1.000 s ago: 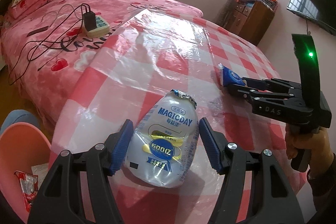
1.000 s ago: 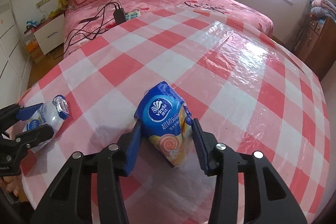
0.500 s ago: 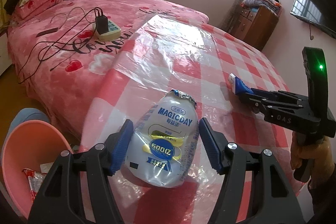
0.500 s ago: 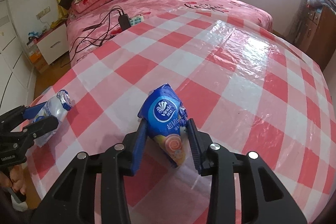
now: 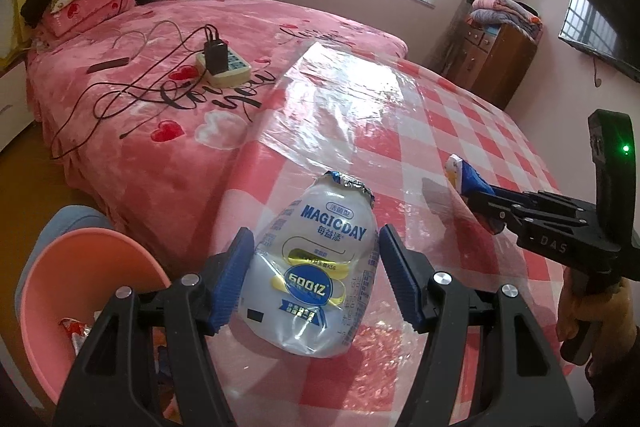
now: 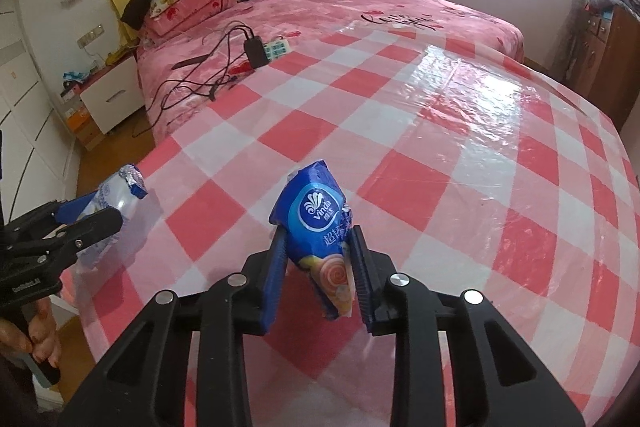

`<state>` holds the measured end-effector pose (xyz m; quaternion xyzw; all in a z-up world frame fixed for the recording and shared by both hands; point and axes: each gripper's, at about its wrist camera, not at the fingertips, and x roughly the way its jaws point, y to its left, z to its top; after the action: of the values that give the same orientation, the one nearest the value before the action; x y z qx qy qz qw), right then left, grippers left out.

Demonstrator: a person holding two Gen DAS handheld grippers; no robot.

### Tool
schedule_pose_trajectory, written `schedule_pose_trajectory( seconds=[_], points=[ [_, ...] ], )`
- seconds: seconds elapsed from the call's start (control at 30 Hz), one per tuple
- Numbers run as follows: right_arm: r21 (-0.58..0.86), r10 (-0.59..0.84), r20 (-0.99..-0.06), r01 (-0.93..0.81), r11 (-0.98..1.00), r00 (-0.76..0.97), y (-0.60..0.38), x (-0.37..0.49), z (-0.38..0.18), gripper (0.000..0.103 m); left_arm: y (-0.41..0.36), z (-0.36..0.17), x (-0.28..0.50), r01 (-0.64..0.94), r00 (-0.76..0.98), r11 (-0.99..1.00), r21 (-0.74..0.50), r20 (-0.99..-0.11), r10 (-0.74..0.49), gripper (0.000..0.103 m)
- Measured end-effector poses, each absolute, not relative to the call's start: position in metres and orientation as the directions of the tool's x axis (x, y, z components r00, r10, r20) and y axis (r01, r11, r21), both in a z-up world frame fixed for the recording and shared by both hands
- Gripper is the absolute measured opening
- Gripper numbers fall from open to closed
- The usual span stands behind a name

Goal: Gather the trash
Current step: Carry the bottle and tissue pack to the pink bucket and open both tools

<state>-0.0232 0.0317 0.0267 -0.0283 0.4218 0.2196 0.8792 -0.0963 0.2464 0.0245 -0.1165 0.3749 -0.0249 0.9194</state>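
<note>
Bed [image 5: 168,99] with pink heart cover fills the background, power strip [image 5: 224,67] and cables lying on it. Worktop [image 6: 460,155] with a red-and-white checked cloth under shiny clear plastic sits in front. Pink bin [image 5: 80,291] stands low beside the worktop edge on the left, some wrappers already inside.

Left hand-held gripper [image 5: 316,275] has a squashed MAGICDAY drink bottle [image 5: 320,267] between its blue pads. Left pad touches the bottle; the right pad looks slightly off it, so the hold looks loose. Bottle appears lifted, near the worktop edge and just beside the bin.

Right hand-held gripper [image 6: 320,267] is clamped on a blue Vinda tissue pack [image 6: 320,227], both pads pressing its sides, pack held above the cloth, well apart from the bin.

Risks, as judgement:
- Bottle is soft, crushed and slick. With only partial contact it could slide out before reaching the bin and land on the floor.
- Tissue pack is soft and tapered, so it could squeeze forward out of the pads on a fast swing.
- Both hand-held grippers must head for the same bin, so they could bump if moved together.
</note>
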Motion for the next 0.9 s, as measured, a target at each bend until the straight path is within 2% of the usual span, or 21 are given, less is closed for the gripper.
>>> schedule_pose_trajectory(
  seconds=[0.9],
  points=[
    [0.237, 0.546, -0.706, -0.576, 0.782, 0.451, 0.127, -0.057, 0.064, 0.032, 0.324, 0.022, -0.134, -0.190, 0.725, 0.958, -0.215, -0.688, -0.011, 0.066]
  ],
)
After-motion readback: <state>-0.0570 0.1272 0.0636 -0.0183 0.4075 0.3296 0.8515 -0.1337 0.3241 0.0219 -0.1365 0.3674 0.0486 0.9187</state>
